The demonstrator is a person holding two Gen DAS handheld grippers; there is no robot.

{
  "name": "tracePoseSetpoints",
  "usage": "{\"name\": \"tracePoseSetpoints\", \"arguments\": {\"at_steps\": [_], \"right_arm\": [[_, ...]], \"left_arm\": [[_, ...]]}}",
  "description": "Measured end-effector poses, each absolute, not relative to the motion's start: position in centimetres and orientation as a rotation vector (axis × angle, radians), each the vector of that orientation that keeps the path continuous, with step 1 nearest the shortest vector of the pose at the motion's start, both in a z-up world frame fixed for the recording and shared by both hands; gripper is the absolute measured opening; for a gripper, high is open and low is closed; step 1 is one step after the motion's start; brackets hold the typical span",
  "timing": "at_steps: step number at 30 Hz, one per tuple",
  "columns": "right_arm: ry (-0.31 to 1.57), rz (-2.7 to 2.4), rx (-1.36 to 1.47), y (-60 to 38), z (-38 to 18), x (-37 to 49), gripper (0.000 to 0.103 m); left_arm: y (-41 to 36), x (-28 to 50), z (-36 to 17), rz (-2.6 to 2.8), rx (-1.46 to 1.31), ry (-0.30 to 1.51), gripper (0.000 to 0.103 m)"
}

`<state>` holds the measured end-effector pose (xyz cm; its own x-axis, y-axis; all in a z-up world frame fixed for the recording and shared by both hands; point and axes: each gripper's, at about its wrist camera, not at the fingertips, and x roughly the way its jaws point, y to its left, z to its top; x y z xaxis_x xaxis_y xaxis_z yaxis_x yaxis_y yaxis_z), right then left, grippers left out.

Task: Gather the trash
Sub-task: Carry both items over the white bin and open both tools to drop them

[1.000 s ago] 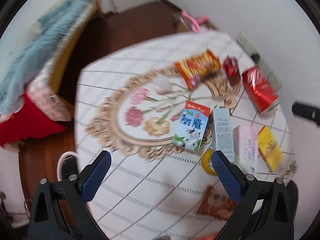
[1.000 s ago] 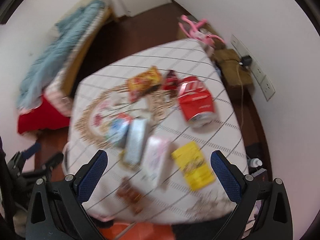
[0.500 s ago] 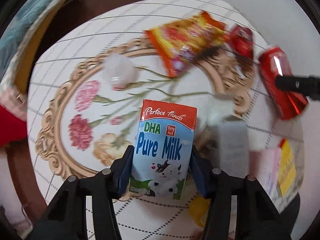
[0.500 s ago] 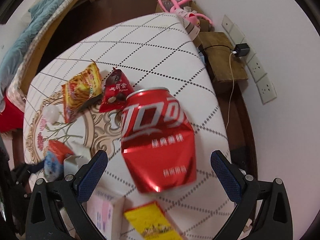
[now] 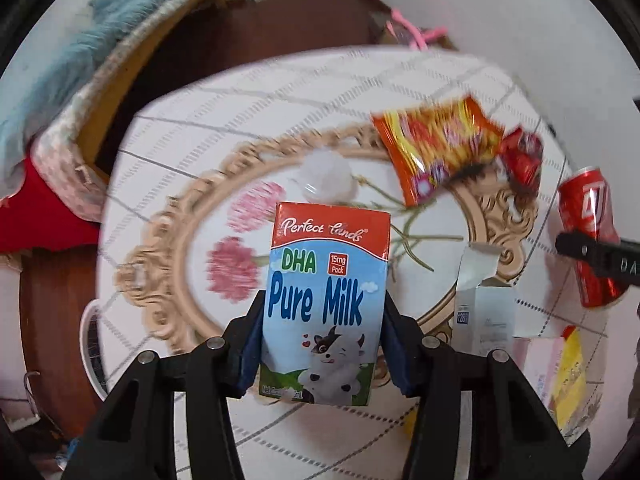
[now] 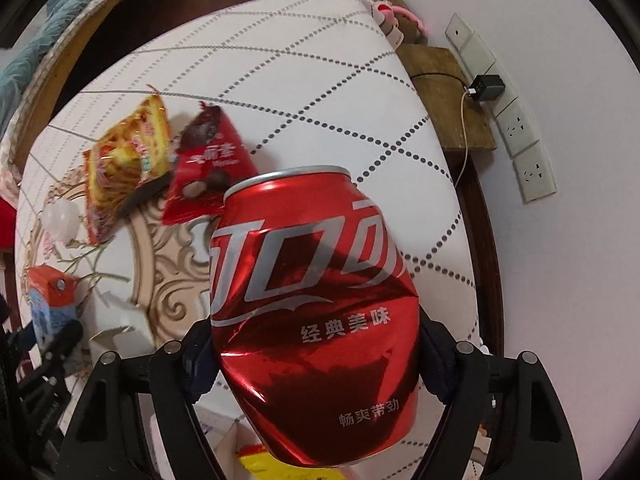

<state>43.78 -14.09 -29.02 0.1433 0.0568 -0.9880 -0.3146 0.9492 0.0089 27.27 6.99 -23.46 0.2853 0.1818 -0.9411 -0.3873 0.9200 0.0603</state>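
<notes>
Soft, even indoor light fills both my views, with black fisheye corners and bent edges. My left view smears the wrappers [image 5: 438, 146] and table [image 5: 256, 92], while the carton [image 5: 326, 300] stays sharp. Glare streaks the dented can [image 6: 316, 312], and its wrappers [image 6: 128, 168] are slightly soft.

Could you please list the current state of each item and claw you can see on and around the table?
Milk carton: upright in view, clamped by the left claw.
Red can: dented, clamped by the right claw.
Orange snack bag: lying flat on the table.
Red chocolate wrapper: lying crumpled beside the snack bag.
White box: flap open.
</notes>
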Motion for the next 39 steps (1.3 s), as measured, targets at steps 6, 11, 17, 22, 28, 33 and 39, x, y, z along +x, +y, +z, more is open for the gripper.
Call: {"name": "tracePoseSetpoints", "arguments": {"at_steps": [6, 11, 17, 22, 28, 33, 39], "right_arm": [[1.271, 0.337, -0.168, -13.2, -23.2, 39.2, 0.081], [1.178, 0.458, -0.128, -9.2, -17.8, 33.6, 0.081], [1.119, 0.647, -0.085, -1.6, -13.7, 26.3, 0.081], [1.142, 0.811, -0.101, 6.8, -13.9, 19.5, 0.081], [1.25, 0.934, -0.183, 18.5, -18.8, 12.7, 0.081], [1.335, 0.954, -0.295, 27.1, -25.5, 9.9, 0.081], [1.451, 0.899, -0.412, 35.3, -34.3, 9.4, 0.081]], "left_arm": [[7.8, 22.8, -17.8, 0.446, -0.23, 1.065, 0.048], [11.3, 17.8, -14.0, 0.503, -0.246, 0.948, 0.048], [16.7, 9.5, -9.9, 0.595, -0.27, 0.862, 0.048], [22.4, 3.1, -9.6, 0.696, -0.314, 0.846, 0.048], [31.1, -2.5, -15.1, 0.788, -0.462, 0.922, 0.048], [38.5, -4.3, -22.9, 0.764, -0.641, 1.02, 0.048], [43.2, -4.4, -29.3, 0.721, -0.789, 1.11, 0.054]]}}
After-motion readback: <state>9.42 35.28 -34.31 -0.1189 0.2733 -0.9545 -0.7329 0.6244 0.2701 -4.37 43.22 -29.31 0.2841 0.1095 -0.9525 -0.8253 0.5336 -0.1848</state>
